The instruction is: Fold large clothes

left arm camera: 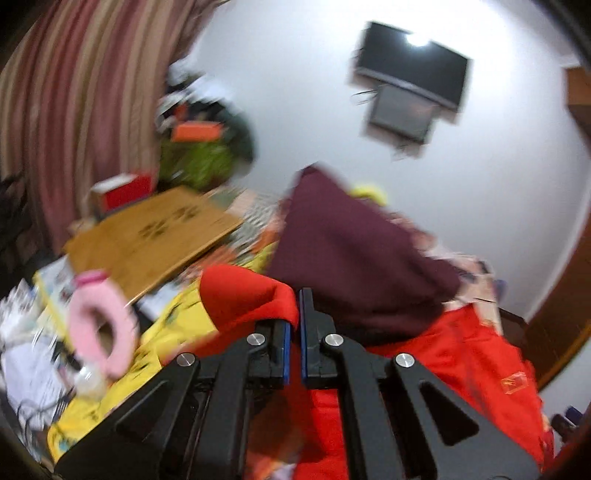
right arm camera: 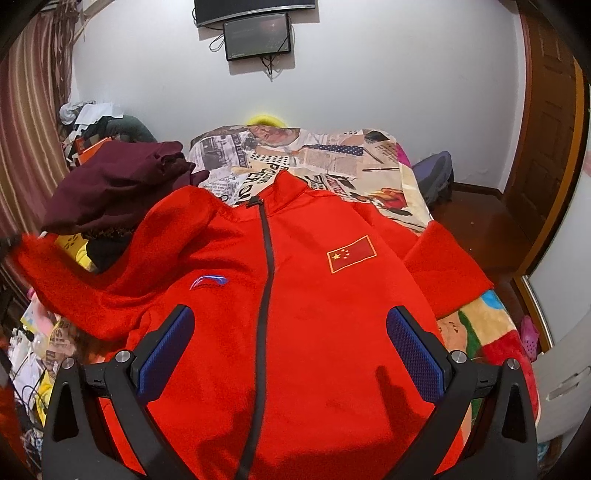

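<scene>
Red cloth of the jacket [left arm camera: 240, 295] is pinched between the nearly closed fingers of the left hand-held gripper [left arm camera: 293, 321] at lower centre. The right hand-held gripper [right arm camera: 290, 345] is held wide apart above the red jacket [right arm camera: 295, 295], spread zipped-up across the bed [right arm camera: 373, 155], beside a maroon garment [right arm camera: 110, 184] at upper left.

White wall [right arm camera: 369, 92], mounted screens [right arm camera: 258, 35], striped curtain [right arm camera: 26, 122], wooden door [right arm camera: 546, 110].
</scene>
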`<state>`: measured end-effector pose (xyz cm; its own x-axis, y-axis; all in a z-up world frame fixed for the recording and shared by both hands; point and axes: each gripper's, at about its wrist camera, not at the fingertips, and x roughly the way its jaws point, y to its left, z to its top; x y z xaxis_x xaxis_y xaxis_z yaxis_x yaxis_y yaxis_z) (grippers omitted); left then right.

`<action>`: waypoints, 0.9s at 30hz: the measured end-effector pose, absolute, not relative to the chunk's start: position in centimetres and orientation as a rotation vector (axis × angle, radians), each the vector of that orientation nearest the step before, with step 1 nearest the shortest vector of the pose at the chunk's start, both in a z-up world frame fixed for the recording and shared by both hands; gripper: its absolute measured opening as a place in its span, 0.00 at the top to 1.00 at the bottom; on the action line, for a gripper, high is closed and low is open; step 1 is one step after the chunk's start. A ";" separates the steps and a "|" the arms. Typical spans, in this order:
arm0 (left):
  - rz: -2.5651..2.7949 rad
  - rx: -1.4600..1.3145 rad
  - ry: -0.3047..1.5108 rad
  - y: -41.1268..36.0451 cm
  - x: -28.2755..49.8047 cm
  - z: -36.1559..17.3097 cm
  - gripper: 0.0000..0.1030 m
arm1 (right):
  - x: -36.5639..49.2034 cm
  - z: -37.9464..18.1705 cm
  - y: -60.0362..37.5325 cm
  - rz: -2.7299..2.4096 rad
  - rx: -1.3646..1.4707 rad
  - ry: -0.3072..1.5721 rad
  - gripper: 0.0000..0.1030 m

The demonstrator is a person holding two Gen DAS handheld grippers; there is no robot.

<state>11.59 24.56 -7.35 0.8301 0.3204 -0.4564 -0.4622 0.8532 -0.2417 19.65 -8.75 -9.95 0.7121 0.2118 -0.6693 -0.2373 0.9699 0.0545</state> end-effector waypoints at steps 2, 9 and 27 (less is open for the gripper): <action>0.355 -0.312 0.396 22.3 12.8 -5.8 0.98 | 19.7 -9.8 -9.2 0.247 -0.029 0.732 0.00; 0.117 -0.170 0.392 14.1 17.0 -3.5 0.98 | 19.9 -9.8 -11.3 0.238 0.001 0.723 0.00; -0.354 0.094 0.895 -4.2 25.6 -15.9 0.98 | 20.2 -10.5 -15.8 0.182 -0.008 0.748 0.00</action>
